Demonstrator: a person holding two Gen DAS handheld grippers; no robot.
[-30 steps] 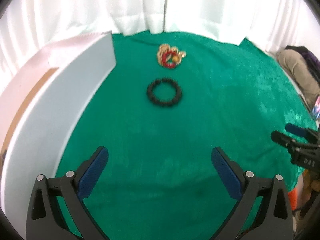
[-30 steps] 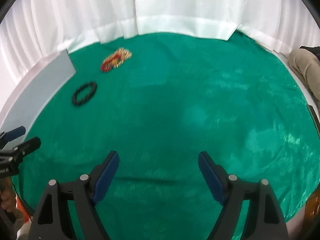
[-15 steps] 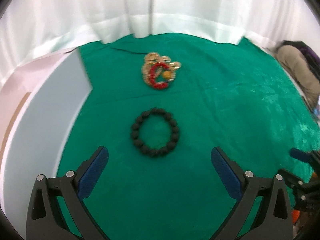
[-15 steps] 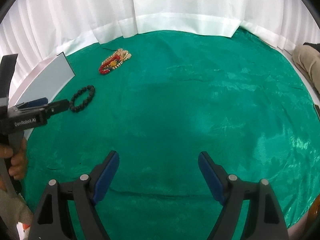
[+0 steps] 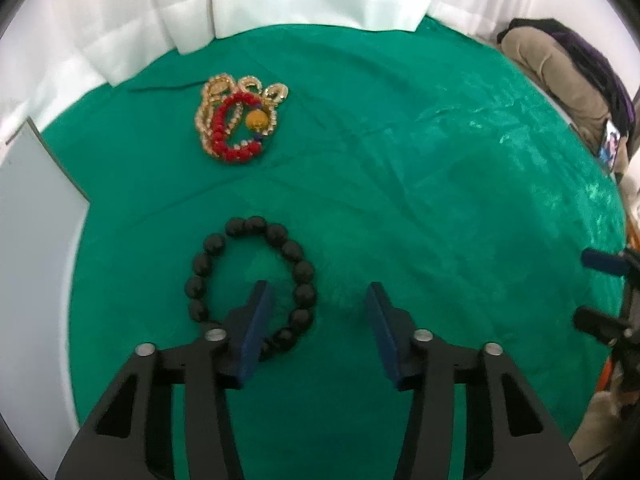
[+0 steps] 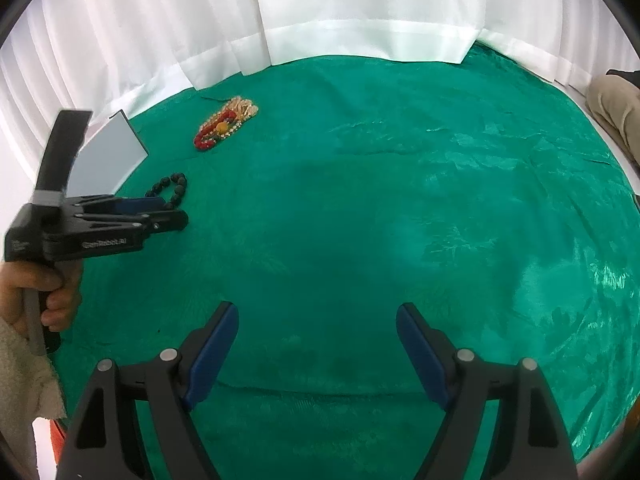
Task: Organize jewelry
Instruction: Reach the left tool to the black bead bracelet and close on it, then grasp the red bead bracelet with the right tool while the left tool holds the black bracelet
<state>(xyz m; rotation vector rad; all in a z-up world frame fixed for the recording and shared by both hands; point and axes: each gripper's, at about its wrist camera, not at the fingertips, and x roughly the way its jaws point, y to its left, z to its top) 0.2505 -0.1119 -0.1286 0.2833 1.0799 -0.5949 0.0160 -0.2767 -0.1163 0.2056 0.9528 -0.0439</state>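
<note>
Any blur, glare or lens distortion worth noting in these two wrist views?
Left wrist view: strong fisheye bending with a dark vignette, the grey flat board at the left edge smeared, the black beaded bracelet fairly sharp. Right wrist view: same bending, soft sheen patches on the green satin cloth, red and gold jewelry pile small but clear.

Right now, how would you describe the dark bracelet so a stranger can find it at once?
On the green cloth, look near the grey board at the left edge. The black bead bracelet lies there, a plain ring of round beads. Unlike the red and gold jewelry pile further back, it lies alone and is one colour.
</note>
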